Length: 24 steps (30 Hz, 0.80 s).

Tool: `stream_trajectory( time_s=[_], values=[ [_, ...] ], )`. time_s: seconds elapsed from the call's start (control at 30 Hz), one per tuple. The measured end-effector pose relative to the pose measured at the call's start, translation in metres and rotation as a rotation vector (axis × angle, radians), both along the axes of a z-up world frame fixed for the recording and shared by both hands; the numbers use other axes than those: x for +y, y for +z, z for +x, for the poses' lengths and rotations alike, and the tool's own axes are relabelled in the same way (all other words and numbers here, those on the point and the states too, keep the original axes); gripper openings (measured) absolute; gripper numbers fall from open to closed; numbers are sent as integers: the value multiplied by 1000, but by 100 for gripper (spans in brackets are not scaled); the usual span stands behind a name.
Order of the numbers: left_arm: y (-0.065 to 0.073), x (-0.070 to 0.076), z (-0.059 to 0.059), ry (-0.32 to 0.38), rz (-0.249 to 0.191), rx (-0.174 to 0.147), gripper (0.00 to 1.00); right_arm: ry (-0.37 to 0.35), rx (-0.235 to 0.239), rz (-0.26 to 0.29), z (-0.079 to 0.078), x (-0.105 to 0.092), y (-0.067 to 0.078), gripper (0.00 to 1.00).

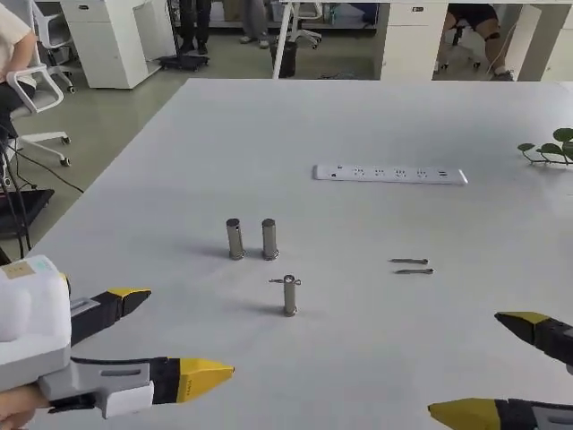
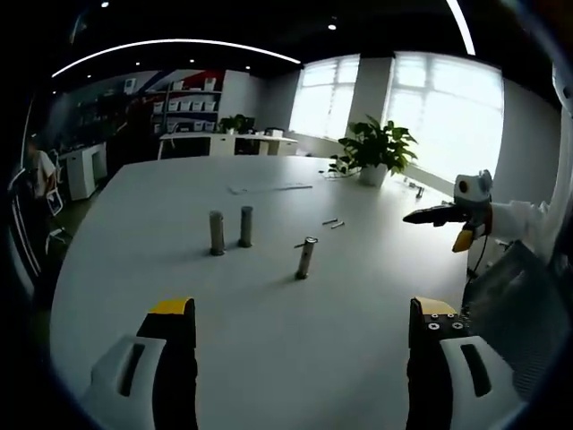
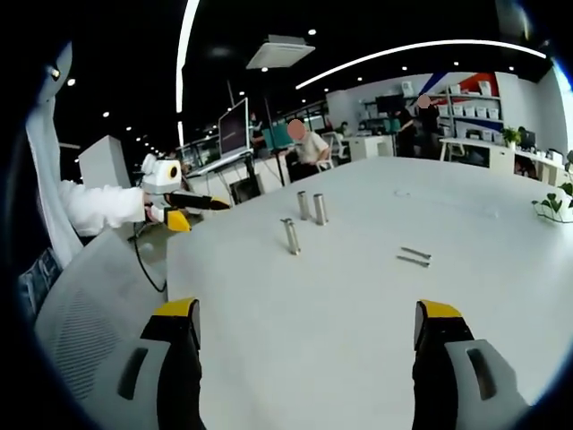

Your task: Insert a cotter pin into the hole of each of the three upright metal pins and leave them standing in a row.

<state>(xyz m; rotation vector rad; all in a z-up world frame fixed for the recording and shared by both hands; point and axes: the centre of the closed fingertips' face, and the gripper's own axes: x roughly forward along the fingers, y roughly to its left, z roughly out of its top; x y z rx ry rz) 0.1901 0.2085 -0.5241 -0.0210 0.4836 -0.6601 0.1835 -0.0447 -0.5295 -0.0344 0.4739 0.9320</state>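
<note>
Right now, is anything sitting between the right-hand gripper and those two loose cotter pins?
Nothing visible. Only bare table lies between the open right gripper and the loose cotter pins; the three upright metal pins stand off to their left.

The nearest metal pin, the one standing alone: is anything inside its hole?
Yes. A cotter pin passes through the nearest metal pin near its top and sticks out on both sides. Its middle stretch is hidden inside the pin.
</note>
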Motion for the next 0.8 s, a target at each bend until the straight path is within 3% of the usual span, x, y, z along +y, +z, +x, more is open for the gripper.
stream_trajectory(
  time_s=[0.1,0.2,0.33,0.57,0.8],
  values=[
    [3,3,9,-8,13,-12,99,-1,-8,0,1,2,1,98],
    [4,10,23,-53,94,-31,98,-6,-11,3,1,3,3,98],
    [9,15,40,-92,130,-33,94,-6,-10,-6,-2,4,2,97],
    [7,19,73,-130,144,-38,92,-35,2,-13,-1,2,-1,97],
    [-13,19,107,-110,150,-22,83,-58,1,-34,2,-4,1,96]
  ],
)
